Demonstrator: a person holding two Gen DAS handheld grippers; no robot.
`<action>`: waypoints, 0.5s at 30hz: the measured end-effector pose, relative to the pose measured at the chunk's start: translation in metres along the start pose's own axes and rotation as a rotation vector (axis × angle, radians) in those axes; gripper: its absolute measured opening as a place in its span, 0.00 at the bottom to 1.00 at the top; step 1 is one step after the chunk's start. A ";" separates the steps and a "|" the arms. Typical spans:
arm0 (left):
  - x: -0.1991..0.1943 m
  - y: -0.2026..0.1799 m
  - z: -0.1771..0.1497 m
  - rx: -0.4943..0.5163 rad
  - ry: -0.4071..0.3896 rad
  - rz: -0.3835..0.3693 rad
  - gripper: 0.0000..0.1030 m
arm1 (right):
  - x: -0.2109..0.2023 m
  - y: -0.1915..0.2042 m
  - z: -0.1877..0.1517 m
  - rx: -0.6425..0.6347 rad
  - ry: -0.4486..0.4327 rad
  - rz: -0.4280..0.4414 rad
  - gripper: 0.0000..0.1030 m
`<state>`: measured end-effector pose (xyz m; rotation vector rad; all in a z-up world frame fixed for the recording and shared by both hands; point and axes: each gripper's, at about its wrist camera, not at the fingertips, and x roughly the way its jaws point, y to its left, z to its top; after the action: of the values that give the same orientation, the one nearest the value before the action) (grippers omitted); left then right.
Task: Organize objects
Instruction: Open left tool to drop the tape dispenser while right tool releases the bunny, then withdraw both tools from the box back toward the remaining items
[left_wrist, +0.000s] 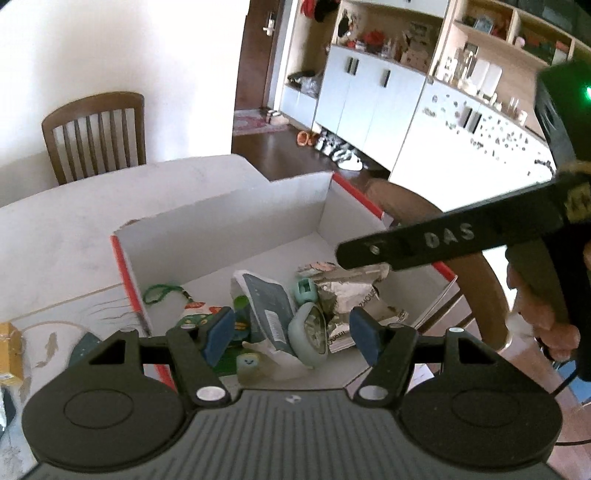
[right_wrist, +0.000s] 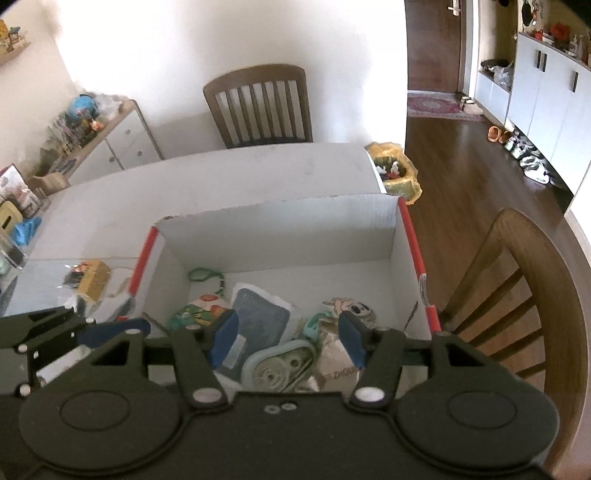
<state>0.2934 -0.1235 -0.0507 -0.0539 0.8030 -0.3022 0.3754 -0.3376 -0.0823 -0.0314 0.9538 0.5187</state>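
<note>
A white cardboard box (left_wrist: 229, 210) with red edges stands on the table and also shows in the right wrist view (right_wrist: 280, 229). Inside lie a grey-blue packet (left_wrist: 267, 302), a mint tape dispenser (left_wrist: 308, 334), a silver foil bag (left_wrist: 345, 291), a green-corded pouch (left_wrist: 192, 308) and a cartoon-print item (right_wrist: 351, 308). My left gripper (left_wrist: 291, 332) hangs open and empty over the box's near side. My right gripper (right_wrist: 288, 341) is open and empty above the dispenser (right_wrist: 277, 367). The right gripper's body (left_wrist: 443, 240) crosses the left wrist view.
A yellow box (right_wrist: 90, 282) lies on the table left of the cardboard box. A wooden chair (right_wrist: 258, 107) stands at the table's far side, another (right_wrist: 517, 288) at the right. A yellow bin (right_wrist: 393, 171) sits beyond the table's corner. Cluttered items line the table's left edge (right_wrist: 14, 210).
</note>
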 end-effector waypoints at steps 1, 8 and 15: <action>-0.005 0.002 0.000 -0.002 -0.008 0.001 0.66 | -0.004 0.001 -0.001 0.004 -0.007 0.004 0.59; -0.041 0.015 -0.004 0.000 -0.067 0.003 0.66 | -0.030 0.017 -0.016 0.030 -0.067 0.020 0.62; -0.073 0.036 -0.010 -0.004 -0.116 0.009 0.75 | -0.044 0.037 -0.032 0.074 -0.103 0.021 0.71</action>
<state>0.2476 -0.0675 -0.0122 -0.0708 0.6885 -0.2859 0.3141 -0.3315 -0.0593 0.0712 0.8721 0.4990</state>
